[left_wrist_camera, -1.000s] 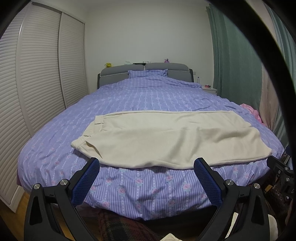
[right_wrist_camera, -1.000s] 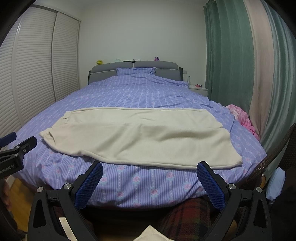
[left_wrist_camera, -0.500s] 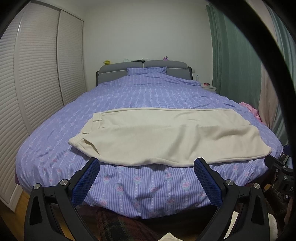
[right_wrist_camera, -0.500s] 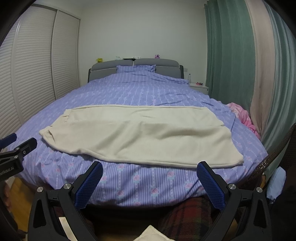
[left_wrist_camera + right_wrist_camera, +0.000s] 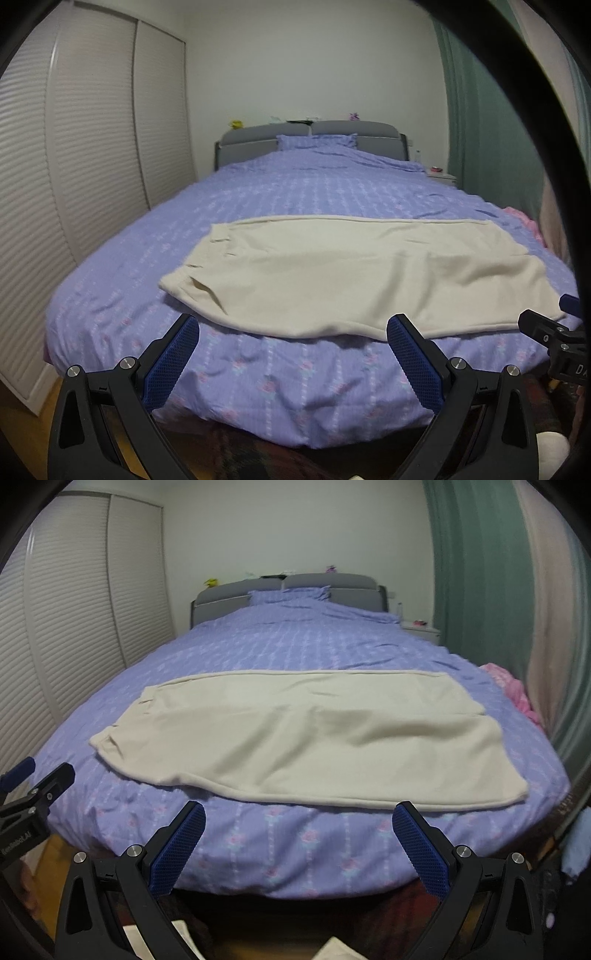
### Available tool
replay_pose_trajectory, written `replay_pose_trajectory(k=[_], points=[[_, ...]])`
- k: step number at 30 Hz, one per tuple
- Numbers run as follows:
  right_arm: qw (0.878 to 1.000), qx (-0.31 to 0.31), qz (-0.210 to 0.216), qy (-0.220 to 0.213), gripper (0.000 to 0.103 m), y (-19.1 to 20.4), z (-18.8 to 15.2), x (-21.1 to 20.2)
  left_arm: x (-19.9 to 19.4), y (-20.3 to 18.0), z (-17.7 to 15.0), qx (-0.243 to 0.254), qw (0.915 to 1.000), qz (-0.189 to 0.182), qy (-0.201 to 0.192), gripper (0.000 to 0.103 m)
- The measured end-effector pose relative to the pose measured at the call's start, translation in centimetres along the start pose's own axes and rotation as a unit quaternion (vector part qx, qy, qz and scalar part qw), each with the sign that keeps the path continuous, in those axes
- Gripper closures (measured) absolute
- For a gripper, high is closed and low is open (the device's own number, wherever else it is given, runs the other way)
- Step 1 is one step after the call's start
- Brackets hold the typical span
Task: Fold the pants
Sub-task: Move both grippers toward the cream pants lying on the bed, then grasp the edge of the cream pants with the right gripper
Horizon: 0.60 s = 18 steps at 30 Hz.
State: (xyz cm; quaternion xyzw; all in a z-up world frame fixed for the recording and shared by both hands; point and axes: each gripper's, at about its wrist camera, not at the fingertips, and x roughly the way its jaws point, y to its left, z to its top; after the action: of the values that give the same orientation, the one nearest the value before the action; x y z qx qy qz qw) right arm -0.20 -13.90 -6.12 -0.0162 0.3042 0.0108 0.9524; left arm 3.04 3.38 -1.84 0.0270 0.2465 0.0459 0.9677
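The cream-coloured fleece pants (image 5: 295,738) lie flat across the middle of the frame in both views, stretched crosswise on the bed. Their gathered waistband end (image 5: 184,273) is at the left and the leg hems (image 5: 491,760) at the right. They appear already doubled lengthwise, one leg on the other, though the seam between layers is hard to make out. The near long edge runs just above the fingertips in each picture.

The pants rest on a lilac floral-striped duvet (image 5: 295,849) that covers the whole bed and drops over its foot at the bottom of the frame.

The left gripper (image 5: 291,354), with black arms and blue textured pads, sits at the bottom centre of its view, jaws spread wide and holding nothing. The right gripper (image 5: 299,838), of the same build, is likewise wide open and empty at the bottom of its view. Neither touches the cloth; both hang short of the bed's foot.

The step in hand looks like the approach before a crosswise fold. The next move likely calls for each gripper to reach to the leg-hem end, pinch both layers at the corners, and carry them toward the waistband evenly so the fleece does not drag or bunch.

At the top of the frame are a grey padded headboard (image 5: 295,583), white louvred wardrobe doors (image 5: 74,627) at the left, and a green curtain (image 5: 472,572) at the right.
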Motion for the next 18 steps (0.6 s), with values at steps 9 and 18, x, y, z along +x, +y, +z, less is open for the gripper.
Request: replay_pose_trajectory(k=[9, 18], points=[[0.998, 0.021, 0.061, 0.028, 0.0, 3.9, 0.4, 5.5, 4.4, 4.2, 0.5, -0.023, 0.9986, 0.043, 0.023, 0.0], [0.991, 0.049, 0.093, 0.089, 0.0, 7.1, -0.9, 11.9, 9.6, 8.7, -0.6, -0.036, 0.9956, 0.051, 0.071, 0.0]])
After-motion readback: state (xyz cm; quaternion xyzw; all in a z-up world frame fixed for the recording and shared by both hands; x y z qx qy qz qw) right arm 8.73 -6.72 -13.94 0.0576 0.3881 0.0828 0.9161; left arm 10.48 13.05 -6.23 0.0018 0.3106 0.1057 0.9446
